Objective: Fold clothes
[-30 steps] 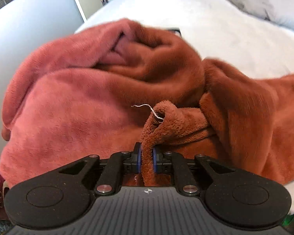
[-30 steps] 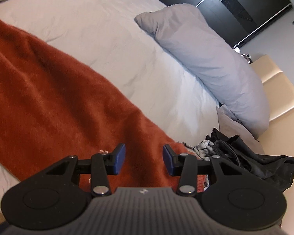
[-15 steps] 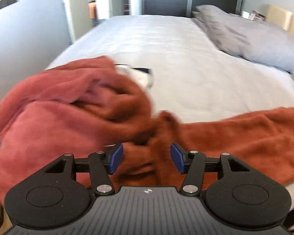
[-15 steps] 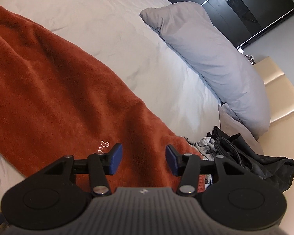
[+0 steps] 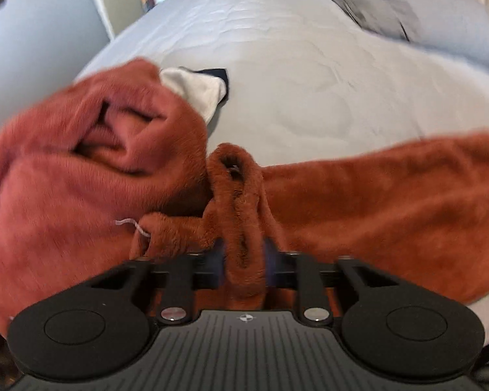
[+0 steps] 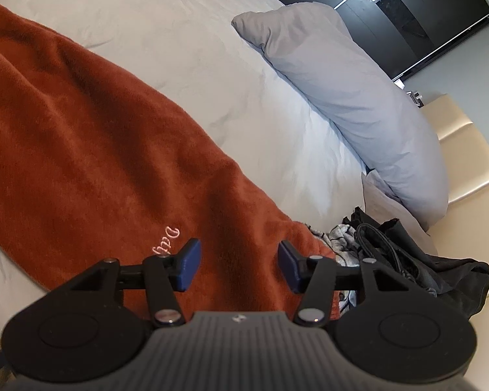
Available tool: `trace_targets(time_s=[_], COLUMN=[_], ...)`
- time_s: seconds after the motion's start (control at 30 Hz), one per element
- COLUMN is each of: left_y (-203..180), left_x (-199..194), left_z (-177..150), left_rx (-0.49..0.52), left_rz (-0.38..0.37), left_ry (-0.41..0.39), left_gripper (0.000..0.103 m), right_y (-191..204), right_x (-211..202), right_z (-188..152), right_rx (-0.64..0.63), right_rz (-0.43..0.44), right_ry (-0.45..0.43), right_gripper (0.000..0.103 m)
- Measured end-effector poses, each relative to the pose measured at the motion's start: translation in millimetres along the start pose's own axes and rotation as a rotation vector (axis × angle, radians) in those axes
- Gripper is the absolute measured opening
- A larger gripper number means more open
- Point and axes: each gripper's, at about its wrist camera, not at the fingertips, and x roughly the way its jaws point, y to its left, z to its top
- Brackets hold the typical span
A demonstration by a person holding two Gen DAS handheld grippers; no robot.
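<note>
Left gripper [image 5: 243, 262] pinched on a bunched fold of the rust fleece robe [image 5: 391, 202]. Right gripper [image 6: 239, 265] wide open, holding nothing, over the robe's embroidered end. Robe sprawls across the bed [image 6: 166, 29]; grey pillow [image 6: 342, 97] beyond.

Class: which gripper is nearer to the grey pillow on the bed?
Right. The right gripper hovers open over the rust fleece garment, with the grey pillow just ahead; the left gripper grips the fleece across the bed.

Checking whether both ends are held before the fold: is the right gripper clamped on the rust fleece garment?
No, the right gripper is open, with the rust fleece garment lying beneath it.
</note>
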Motion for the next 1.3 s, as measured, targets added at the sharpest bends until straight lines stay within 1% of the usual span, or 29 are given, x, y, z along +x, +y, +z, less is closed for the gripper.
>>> trace_targets(time_s=[0.17,0.3,0.37,0.4,0.47,0.6,0.67,0.7,0.73,0.77,0.8,0.83,0.87,0.9,0.93,1.0,1.07,1.1,1.17,1.2,1.23,1.3], left_y=[32,63,80,85,86,72,65,62,59,56,53,49,46,44,41,38,38,40,45,48,48,48], left_x=[-26,-39,-39,-36,-24,4,10,11,11,9,6,2,0,-2,-1,8,24,30,40,44,45,46], left_z=[-5,-10,-13,-15,-20,-26,-27,-28,-30,-31,-32,-33,-33,-34,-34,-34,-31,-30,-28,-28,-27,-25], left_rx=[-0.106,-0.183,-0.224,-0.227,-0.198,-0.084,-0.021,0.012,0.038,0.059,0.081,0.104,0.126,0.145,0.163,0.19,0.184,0.175,0.143,0.134,0.129,0.116], left_rz=[-0.046,-0.031,-0.049,-0.055,-0.045,0.028,0.074,0.094,0.118,0.136,0.149,0.152,0.145,0.137,0.137,0.156,0.193,0.198,0.182,0.173,0.159,0.125], left_ry=[-0.041,-0.018,0.017,0.044,0.095,0.116,0.1,0.094,0.085,0.068,0.046,0.023,0.003,-0.013,-0.019,0.0,0.046,0.063,0.085,0.091,0.094,0.107], left_gripper=[0.012,0.012,0.011,0.011,0.011,0.016,0.022,0.031,0.049,0.057,0.062,0.062,0.065,0.071,0.074,0.075,0.075,0.075,0.074,0.068,0.055,0.039], right_y=[1,1,1,1,2,6,9,10,10,11,12,13,14,14,14,15,17,17,18,18,18,17], right_x=[1,3,5,7,9,10,9,8,7,7,7,7,8,9,10,11,12,11,11,11,11,12], right_z=[-1,-2,-3,-3,-2,3,6,7,8,9,9,9,9,9,9,10,11,11,11,11,11,11], right_rx=[-0.006,-0.013,-0.013,-0.014,-0.016,-0.03,-0.038,-0.042,-0.046,-0.049,-0.052,-0.055,-0.057,-0.058,-0.058,-0.061,-0.065,-0.067,-0.068,-0.067,-0.067,-0.064], right_rz=[0.0,-0.006,-0.009,-0.011,-0.011,-0.007,-0.005,-0.004,-0.004,-0.003,-0.002,-0.001,0.001,0.003,0.005,0.01,0.013,0.015,0.02,0.024,0.026,0.028], right_ry=[0.007,0.018,0.028,0.032,0.041,0.043,0.035,0.029,0.024,0.024,0.023,0.022,0.024,0.029,0.032,0.037,0.038,0.037,0.035,0.034,0.035,0.04], right_gripper=[0.056,0.057,0.057,0.057,0.057,0.057,0.057,0.057,0.057,0.058,0.058,0.058,0.058,0.058,0.059,0.059,0.059,0.059,0.061,0.062,0.062,0.062])
